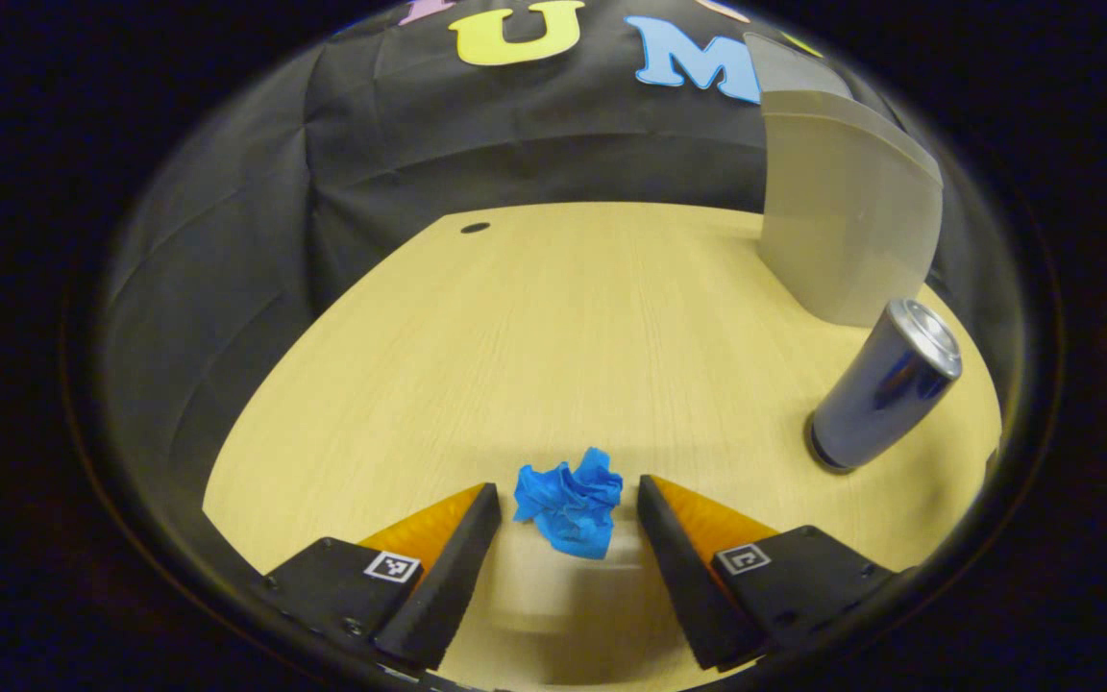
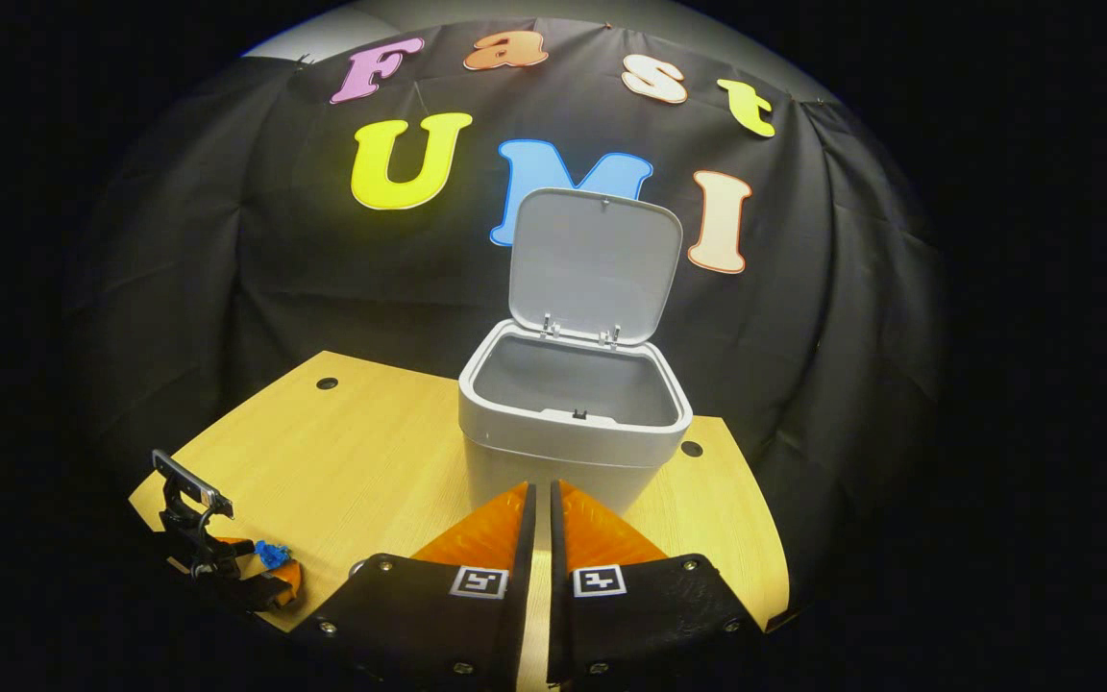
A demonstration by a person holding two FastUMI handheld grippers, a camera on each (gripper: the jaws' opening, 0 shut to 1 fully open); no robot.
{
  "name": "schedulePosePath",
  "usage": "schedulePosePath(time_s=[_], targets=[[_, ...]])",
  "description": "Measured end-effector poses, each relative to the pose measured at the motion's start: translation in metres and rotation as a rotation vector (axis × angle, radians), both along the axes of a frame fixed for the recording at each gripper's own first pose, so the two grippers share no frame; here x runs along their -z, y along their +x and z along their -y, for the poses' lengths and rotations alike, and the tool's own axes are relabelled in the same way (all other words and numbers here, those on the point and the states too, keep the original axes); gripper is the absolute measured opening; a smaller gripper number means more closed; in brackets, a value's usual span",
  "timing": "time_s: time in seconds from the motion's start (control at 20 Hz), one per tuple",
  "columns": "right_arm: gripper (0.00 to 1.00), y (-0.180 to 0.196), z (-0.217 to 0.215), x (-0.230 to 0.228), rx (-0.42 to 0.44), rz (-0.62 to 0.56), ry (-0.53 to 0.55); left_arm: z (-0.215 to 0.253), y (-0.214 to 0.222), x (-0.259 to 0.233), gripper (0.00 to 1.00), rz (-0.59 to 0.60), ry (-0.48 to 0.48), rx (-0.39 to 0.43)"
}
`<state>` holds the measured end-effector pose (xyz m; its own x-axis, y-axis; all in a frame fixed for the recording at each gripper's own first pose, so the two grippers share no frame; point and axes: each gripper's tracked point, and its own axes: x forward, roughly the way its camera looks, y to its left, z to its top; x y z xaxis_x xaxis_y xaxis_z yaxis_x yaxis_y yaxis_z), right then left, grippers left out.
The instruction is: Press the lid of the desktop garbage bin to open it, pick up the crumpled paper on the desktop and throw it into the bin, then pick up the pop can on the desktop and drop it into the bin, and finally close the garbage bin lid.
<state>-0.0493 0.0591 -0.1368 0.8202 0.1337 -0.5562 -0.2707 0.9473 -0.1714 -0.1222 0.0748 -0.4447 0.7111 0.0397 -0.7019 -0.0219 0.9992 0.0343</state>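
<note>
on the desk in the left gripper view, the crumpled blue paper lies between the left gripper, whose jaws are spread on either side of it with a gap at each side, not yet pinching. a dark pop can stands upright near the right edge, apart from the paper, with the pale garbage bin just behind it. the risk, as i judge it: the light wad may skid or squirt forward if one jaw meets it first, or be caught by a loose fold alone and drop on the way.

in the right gripper view, the right gripper has its jaws pressed nearly together, holding nothing, in front of the bin, whose lid stands open and upright. the left gripper sits low at the desk's near-left corner by the paper.
</note>
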Motion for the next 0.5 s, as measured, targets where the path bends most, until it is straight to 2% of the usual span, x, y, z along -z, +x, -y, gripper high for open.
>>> schedulePosePath(time_s=[0.15,0.2,0.25,0.3,0.35,0.5], targets=[[0.11,0.0,0.0,0.001,-0.003,-0.003,-0.004,0.002,0.005,0.0,0.57,-0.012,0.053,0.006],[0.11,0.001,0.0,0.001,-0.004,-0.003,-0.003,0.004,0.009,-0.003,0.56,-0.002,0.058,0.015],[0.11,0.001,0.0,0.001,-0.005,-0.004,-0.001,0.008,0.012,-0.007,0.43,-0.007,0.049,0.016],[0.1,0.002,0.0,0.002,-0.006,-0.004,0.001,0.009,0.017,-0.013,0.43,0.003,0.047,0.014],[0.11,0.002,0.0,0.002,-0.004,-0.003,0.004,0.01,0.023,-0.021,0.36,0.021,0.048,0.013],[0.11,0.005,0.005,0.002,0.011,0.001,0.017,0.019,0.054,-0.058,0.36,0.096,0.043,0.038]])
